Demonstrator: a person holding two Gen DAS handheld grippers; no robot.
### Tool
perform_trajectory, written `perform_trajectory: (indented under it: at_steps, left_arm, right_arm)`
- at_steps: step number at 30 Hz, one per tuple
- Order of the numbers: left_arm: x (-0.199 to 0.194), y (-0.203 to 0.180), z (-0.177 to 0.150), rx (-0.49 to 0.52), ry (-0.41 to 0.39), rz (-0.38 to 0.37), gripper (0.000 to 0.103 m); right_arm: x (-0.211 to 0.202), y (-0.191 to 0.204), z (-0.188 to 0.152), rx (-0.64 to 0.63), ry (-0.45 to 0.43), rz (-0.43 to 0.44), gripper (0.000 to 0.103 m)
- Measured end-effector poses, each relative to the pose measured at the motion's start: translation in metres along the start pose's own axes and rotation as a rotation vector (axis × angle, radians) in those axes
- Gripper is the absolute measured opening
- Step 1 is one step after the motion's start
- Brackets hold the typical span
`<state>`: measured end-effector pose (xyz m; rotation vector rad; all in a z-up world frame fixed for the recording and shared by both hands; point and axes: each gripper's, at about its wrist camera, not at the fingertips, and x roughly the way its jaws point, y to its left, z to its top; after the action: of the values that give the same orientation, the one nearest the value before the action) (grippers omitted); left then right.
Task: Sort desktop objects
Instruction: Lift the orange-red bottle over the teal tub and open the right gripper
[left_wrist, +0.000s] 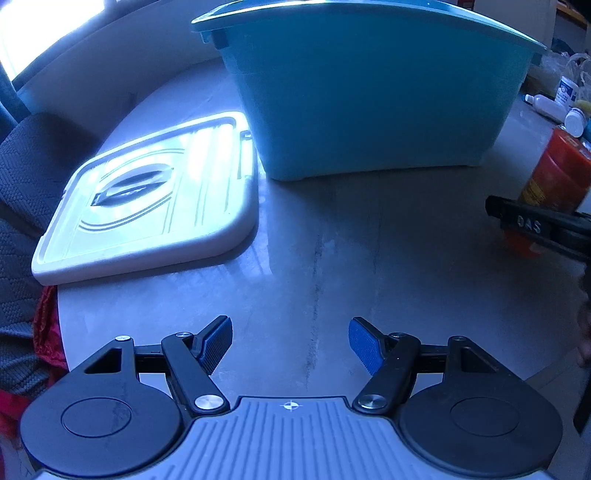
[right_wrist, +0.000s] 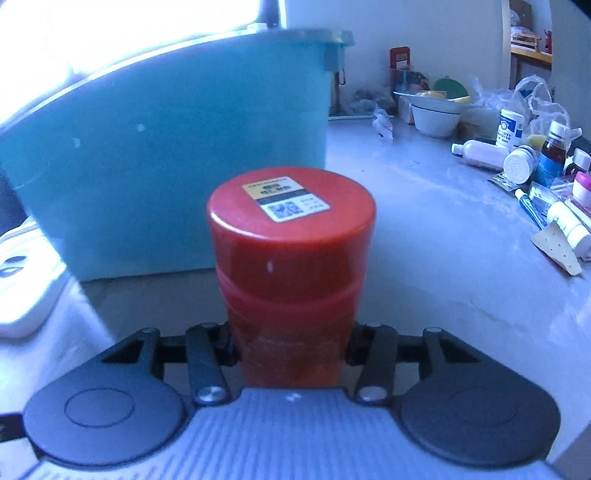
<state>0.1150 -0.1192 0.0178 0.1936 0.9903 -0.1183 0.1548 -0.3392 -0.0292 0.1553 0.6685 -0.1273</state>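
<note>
Grey surface (right_wrist: 424, 229) is carrying a blue bin (right_wrist: 166, 155). Right tongs (right_wrist: 291, 350) are squeezing a red jar (right_wrist: 291, 258) near the bin; keeping it straight helps. Left tongs (left_wrist: 290, 345) are gaping wide, holding nothing.

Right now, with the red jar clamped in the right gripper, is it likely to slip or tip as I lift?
The red jar looks like smooth, glossy plastic, so it may slide a little. The right gripper holds it low on the body, leaving it top-heavy, so it could tilt. It seems rigid, unlikely to deform.
</note>
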Motion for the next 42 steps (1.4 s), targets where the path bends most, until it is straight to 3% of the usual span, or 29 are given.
perform_trajectory:
  at_steps: [11, 21, 30, 42]
  left_arm:
    - [-0.010, 0.001, -0.013, -0.054, -0.024, -0.007, 0.072]
    - [-0.021, 0.008, -0.022, -0.137, -0.044, -0.006, 0.072]
    - [-0.020, 0.021, -0.014, -0.248, -0.070, 0.007, 0.072]
    - [-0.011, 0.040, 0.007, -0.319, -0.075, 0.022, 0.072]
  right_arm:
    - [-0.073, 0.011, 0.011, -0.047, -0.070, 0.043, 0.050]
    - [-0.108, 0.027, 0.042, -0.105, -0.174, 0.081, 0.050]
    - [-0.112, 0.042, 0.078, -0.140, -0.219, 0.112, 0.050]
    - [-0.096, 0.055, 0.117, -0.167, -0.258, 0.149, 0.050]
